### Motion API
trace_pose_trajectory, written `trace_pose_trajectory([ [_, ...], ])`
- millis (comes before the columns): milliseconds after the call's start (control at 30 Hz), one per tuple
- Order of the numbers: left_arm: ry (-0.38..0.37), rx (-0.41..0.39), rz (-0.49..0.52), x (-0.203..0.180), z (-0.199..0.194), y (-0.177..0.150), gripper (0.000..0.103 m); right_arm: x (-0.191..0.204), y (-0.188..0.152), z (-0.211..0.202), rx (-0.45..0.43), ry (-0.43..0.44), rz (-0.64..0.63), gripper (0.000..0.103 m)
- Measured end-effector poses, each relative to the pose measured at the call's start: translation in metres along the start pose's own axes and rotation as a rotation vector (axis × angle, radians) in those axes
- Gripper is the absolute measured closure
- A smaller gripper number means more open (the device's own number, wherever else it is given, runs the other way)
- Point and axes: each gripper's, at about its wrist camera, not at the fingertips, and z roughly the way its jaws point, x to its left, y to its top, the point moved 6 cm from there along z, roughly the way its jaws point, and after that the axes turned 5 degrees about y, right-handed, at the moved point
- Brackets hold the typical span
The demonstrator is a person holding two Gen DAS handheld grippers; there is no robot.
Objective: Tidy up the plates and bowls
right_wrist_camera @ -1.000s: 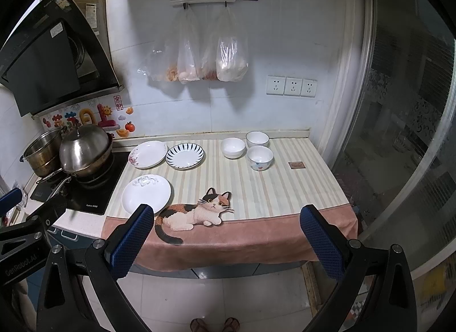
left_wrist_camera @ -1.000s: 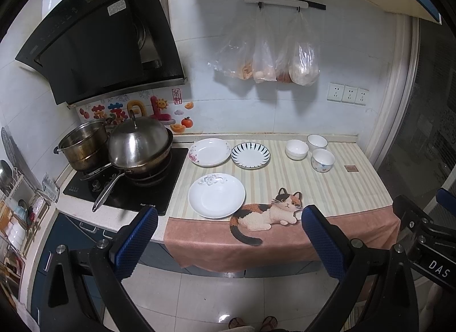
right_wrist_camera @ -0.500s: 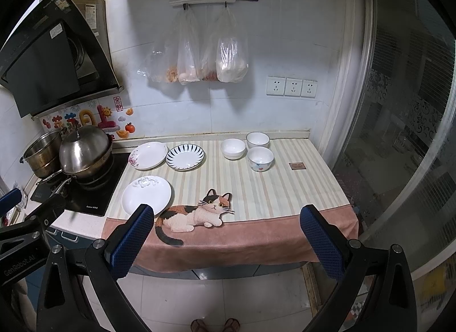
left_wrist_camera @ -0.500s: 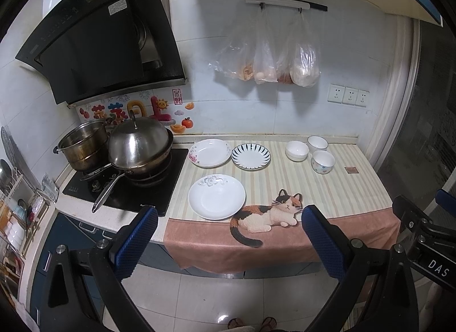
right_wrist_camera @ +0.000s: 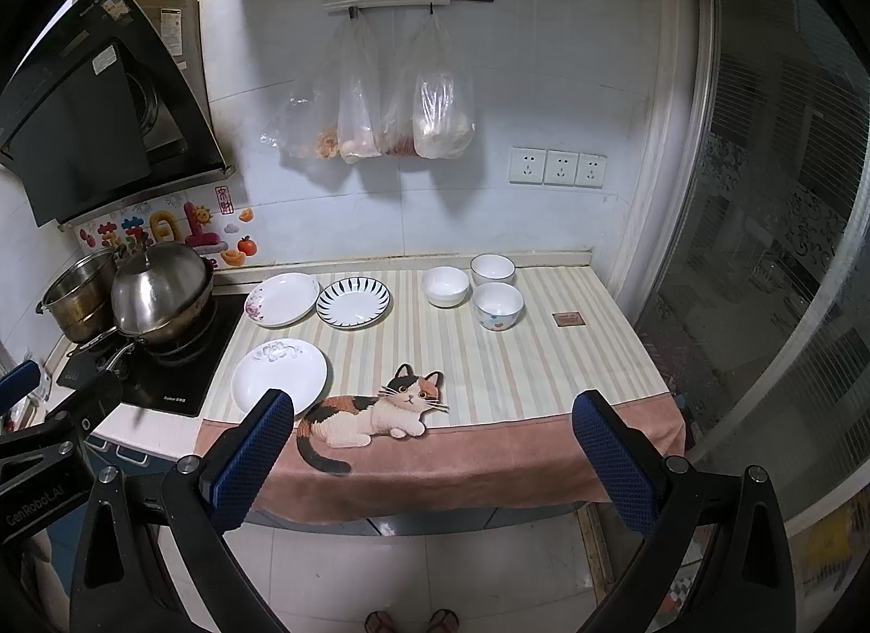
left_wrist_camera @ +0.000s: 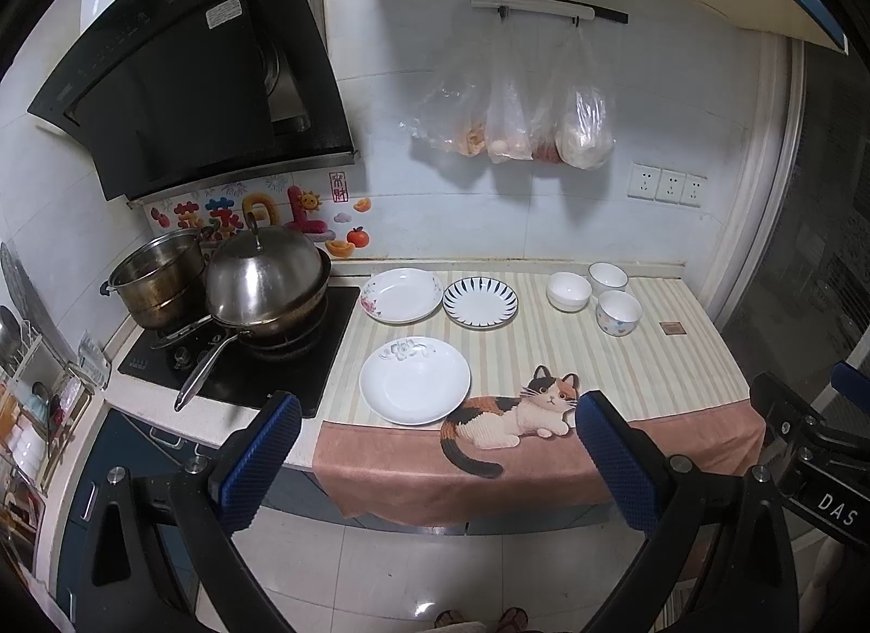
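Three plates lie on the striped counter cloth: a plain white plate (left_wrist_camera: 414,380) (right_wrist_camera: 279,376) at the front, a flowered plate (left_wrist_camera: 401,295) (right_wrist_camera: 282,299) and a blue-striped plate (left_wrist_camera: 480,302) (right_wrist_camera: 353,302) behind it. Three bowls stand to the right: a white one (left_wrist_camera: 569,291) (right_wrist_camera: 445,285), one at the back (left_wrist_camera: 608,275) (right_wrist_camera: 492,269) and a patterned one (left_wrist_camera: 619,311) (right_wrist_camera: 497,306). My left gripper (left_wrist_camera: 432,451) and right gripper (right_wrist_camera: 429,448) are open and empty, held back from the counter's front edge.
A lidded steel wok (left_wrist_camera: 267,279) and a steel pot (left_wrist_camera: 155,279) sit on the black cooktop (left_wrist_camera: 304,361) at the left under the range hood (left_wrist_camera: 190,67). Plastic bags (left_wrist_camera: 516,111) hang on the wall. A glass door (right_wrist_camera: 772,263) stands at the right.
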Motion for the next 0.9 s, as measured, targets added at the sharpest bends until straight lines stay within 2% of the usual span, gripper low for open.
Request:
trace_pose_trajectory([
  [333,0.001,0.0,-0.003,-0.001,0.001,-0.001,0.0,0.005,0.008,0.008,0.004,0.005,0.004,0.0],
  [433,0.004,0.01,-0.002,0.002,0.012,0.001,0.0,0.008,0.01,0.016,0.008,0.014,0.015,0.0],
  [567,0.026,0.023,-0.017,0.017,0.047,0.001,0.0,0.02,0.01,0.045,0.018,0.072,0.035,0.0],
  [700,0.076,0.051,-0.046,0.04,0.097,0.0,0.0,0.038,0.004,0.092,0.078,0.152,0.056,0.0],
  [833,0.131,0.132,-0.059,0.062,0.158,-0.007,0.0,0.056,-0.002,0.153,0.147,0.188,0.043,0.0],
  [900,0.121,0.197,-0.077,0.073,0.194,-0.014,0.0,0.065,-0.003,0.192,0.192,0.193,0.028,0.0],
])
